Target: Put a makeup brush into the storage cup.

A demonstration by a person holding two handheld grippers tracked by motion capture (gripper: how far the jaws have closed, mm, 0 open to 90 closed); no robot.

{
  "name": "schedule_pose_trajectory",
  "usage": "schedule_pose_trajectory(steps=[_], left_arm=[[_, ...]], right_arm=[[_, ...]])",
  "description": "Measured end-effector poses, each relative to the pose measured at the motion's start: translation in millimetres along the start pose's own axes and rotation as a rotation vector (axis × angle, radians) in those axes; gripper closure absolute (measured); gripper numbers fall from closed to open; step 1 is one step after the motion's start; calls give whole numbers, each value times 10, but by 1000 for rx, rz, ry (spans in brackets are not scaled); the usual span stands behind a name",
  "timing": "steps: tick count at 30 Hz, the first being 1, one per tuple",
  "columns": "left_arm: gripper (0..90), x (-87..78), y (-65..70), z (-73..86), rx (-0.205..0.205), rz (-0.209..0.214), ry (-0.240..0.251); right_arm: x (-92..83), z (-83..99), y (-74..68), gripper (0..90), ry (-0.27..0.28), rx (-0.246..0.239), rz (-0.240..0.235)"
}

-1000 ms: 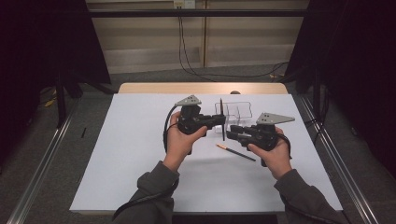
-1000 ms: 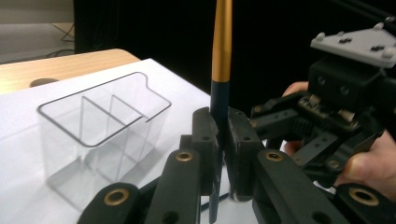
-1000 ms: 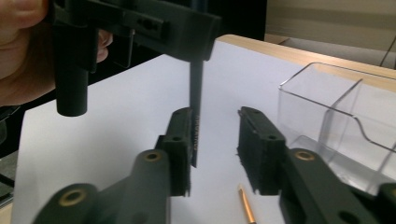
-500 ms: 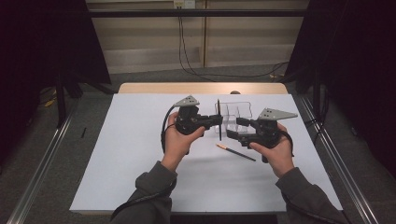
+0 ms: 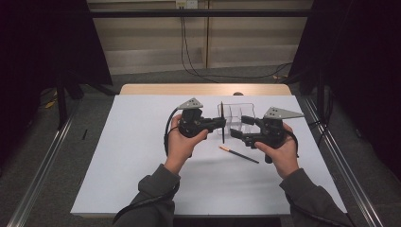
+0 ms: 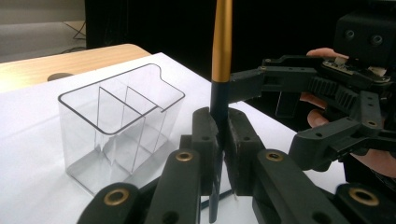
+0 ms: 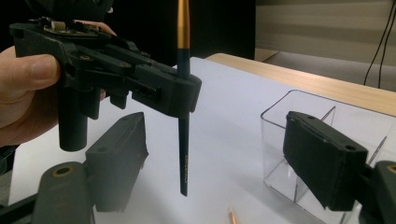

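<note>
My left gripper [image 5: 221, 125] is shut on a thin black brush with a gold handle [image 5: 222, 130] and holds it upright above the white table sheet. In the left gripper view the pads [image 6: 205, 140] clamp the brush [image 6: 221, 42] near its middle. My right gripper [image 5: 241, 128] faces it from the right, and its jaws have just been opening. In the right gripper view the brush [image 7: 183, 154] hangs free in the wide gap of my right gripper [image 7: 219, 158], touching neither pad. A clear divided organizer [image 5: 236, 113] stands just behind both grippers.
A second thin brush with an orange tip [image 5: 239, 155] lies flat on the white sheet [image 5: 118, 156] in front of the grippers. The wooden table edge [image 5: 203, 89] runs along the back. Metal rails flank the table on both sides.
The right gripper's jaws have spread apart beside the upright brush, and the right hand shifted slightly. The left gripper kept still with the brush in it.
</note>
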State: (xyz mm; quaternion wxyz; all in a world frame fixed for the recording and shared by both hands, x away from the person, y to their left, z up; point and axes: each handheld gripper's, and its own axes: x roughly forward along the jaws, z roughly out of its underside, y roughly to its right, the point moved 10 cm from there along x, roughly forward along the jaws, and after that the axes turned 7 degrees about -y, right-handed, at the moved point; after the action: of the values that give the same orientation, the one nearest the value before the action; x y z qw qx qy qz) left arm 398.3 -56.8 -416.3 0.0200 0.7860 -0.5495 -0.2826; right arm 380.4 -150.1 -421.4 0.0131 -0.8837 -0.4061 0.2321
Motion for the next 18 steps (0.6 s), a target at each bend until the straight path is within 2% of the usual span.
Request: schedule_pose_trajectory(steps=[10,18], left_arm=[[835,38,30,9,15,3,-16],[835,88,34,35,9,7,-21]], right_arm=[[2,-48,-3,211,6,13,-5],[11,-63,-3,209,-6,10,0]])
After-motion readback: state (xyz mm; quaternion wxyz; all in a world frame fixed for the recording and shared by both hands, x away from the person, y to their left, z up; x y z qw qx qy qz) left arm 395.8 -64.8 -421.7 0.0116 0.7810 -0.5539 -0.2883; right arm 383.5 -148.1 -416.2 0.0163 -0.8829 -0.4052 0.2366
